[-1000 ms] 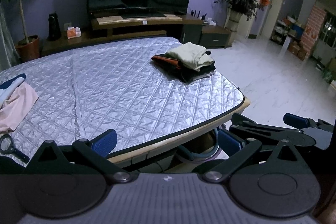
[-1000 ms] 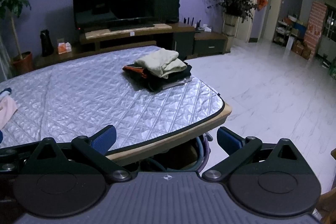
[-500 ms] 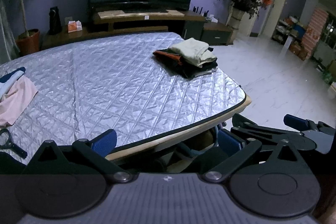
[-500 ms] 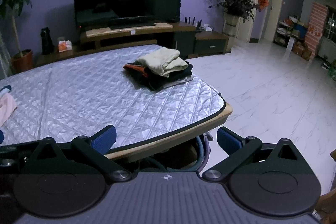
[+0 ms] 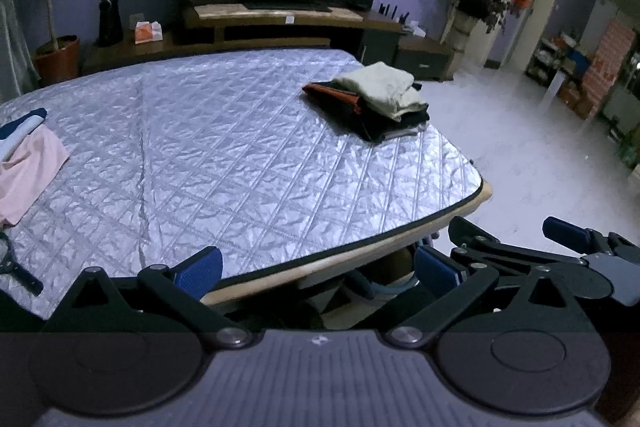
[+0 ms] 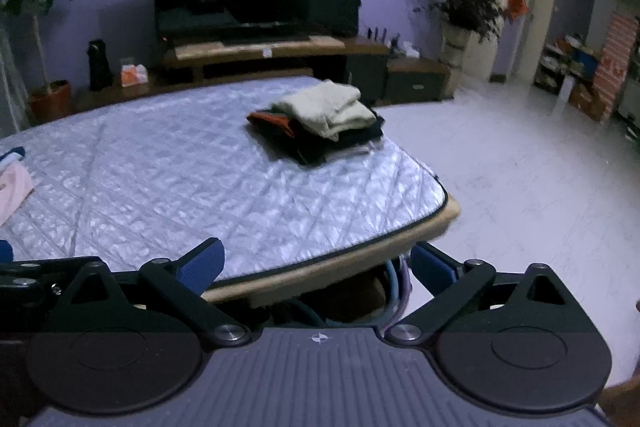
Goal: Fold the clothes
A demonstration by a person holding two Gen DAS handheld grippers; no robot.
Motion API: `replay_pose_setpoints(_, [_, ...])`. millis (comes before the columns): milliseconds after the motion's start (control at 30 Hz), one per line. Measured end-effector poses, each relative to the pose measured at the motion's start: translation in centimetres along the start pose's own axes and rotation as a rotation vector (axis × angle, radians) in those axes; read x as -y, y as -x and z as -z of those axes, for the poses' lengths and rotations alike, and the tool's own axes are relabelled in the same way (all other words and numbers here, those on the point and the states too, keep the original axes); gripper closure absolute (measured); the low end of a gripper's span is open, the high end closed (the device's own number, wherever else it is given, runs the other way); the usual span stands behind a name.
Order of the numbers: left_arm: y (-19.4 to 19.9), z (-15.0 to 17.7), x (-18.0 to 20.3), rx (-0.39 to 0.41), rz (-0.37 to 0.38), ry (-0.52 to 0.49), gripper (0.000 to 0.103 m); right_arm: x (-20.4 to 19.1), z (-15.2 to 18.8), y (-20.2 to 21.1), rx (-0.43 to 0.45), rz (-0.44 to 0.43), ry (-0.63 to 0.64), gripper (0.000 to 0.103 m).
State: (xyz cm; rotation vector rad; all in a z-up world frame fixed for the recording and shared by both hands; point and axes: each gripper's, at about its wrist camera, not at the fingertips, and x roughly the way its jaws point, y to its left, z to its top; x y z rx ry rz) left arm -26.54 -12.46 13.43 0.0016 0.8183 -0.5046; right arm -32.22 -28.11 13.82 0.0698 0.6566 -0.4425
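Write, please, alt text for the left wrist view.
The open left gripper hangs at the near edge of a silver quilted table. A stack of folded clothes sits far right; a pink garment lies unfolded at left.

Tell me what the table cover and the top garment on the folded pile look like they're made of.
The table cover looks like quilted, foil-like fabric: silvery, crinkled sheen with stitched diamond lines and dark edge binding. The top garment on the folded pile looks like soft matte knit, maybe cotton: pale, rounded folds, no shine.
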Motion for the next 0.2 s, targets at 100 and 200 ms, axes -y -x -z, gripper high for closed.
replay_pose_setpoints(100, [-0.4,-0.2,-0.6,0.021,0.001,-0.005,0.001,-0.8,-0.5,-0.8,0.0,0.001,0.012,0.001])
replay_pose_setpoints(200, [-0.9,-0.3,-1.2,0.043,0.003,-0.009,0.001,-1.3,-1.0,-1.9,-0.005,0.002,0.02,0.001])
